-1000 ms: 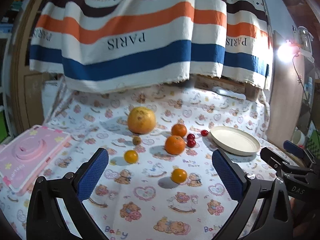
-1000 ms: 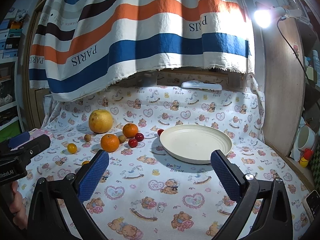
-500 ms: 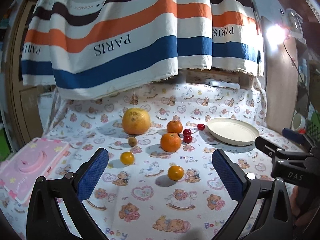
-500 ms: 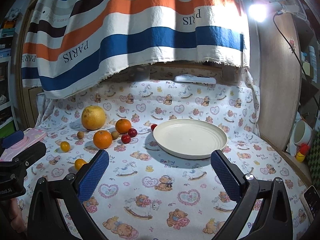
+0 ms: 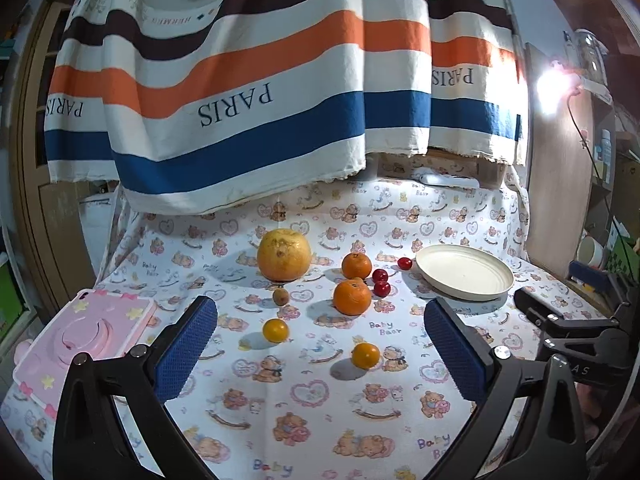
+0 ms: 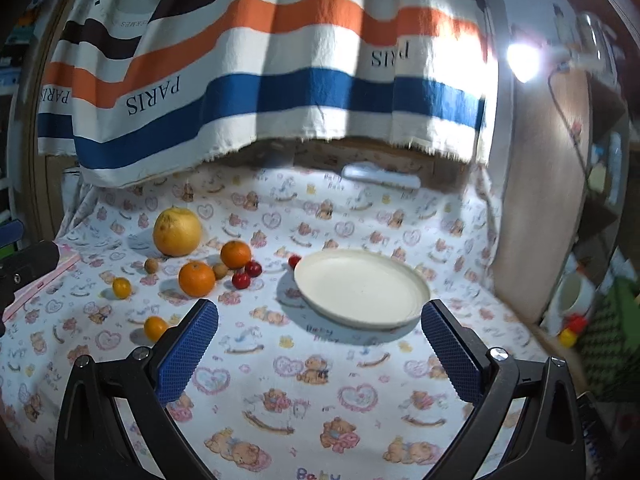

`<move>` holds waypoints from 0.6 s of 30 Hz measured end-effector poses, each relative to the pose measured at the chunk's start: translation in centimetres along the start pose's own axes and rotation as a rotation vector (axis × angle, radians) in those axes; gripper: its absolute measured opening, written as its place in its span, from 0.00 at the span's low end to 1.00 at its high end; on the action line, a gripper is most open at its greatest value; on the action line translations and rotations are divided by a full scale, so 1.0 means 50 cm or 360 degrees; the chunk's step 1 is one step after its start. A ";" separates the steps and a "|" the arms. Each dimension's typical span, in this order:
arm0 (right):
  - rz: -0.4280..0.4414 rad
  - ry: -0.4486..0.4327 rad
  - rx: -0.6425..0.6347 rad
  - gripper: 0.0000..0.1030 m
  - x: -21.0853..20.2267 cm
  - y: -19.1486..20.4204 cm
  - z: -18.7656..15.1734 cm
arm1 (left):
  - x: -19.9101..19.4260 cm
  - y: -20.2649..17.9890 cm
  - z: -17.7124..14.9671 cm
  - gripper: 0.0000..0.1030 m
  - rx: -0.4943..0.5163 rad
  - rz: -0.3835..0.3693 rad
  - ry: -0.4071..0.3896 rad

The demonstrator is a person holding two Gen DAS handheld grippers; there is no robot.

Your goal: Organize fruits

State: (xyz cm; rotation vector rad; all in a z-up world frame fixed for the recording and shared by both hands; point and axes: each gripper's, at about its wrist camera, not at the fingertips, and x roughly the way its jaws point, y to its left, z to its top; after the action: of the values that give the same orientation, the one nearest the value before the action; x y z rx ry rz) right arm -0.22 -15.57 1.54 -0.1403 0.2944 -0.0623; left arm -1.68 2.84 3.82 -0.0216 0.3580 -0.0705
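Both the left gripper (image 5: 320,344) and the right gripper (image 6: 319,347) are held above the bear-print cloth (image 5: 320,400) with jaws wide apart and nothing between them. A grapefruit (image 5: 283,255), 2 oranges (image 5: 352,298), 2 small citrus (image 5: 365,355) and 3 red cherries (image 5: 382,289) are laid left of the empty cream plate (image 6: 362,289). A pink case (image 5: 76,340) is seen at far left.
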 end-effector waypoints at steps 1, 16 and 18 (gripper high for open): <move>0.0000 -0.0017 -0.0015 0.99 -0.006 0.006 0.011 | 0.003 0.007 0.007 1.00 -0.0005 -0.0004 0.0016; 0.0359 0.0263 0.0229 0.99 0.104 0.053 0.104 | 0.069 0.106 0.127 1.00 -0.0039 0.0082 0.0086; 0.0440 0.0332 0.0223 0.97 0.124 0.069 0.105 | 0.079 0.115 0.129 1.00 -0.0048 0.0096 0.0106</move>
State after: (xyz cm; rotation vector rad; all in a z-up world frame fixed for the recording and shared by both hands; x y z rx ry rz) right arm 7.39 -11.97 4.23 0.0474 0.5134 0.1777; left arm 4.65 8.32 8.30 -0.0382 0.4258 -0.0064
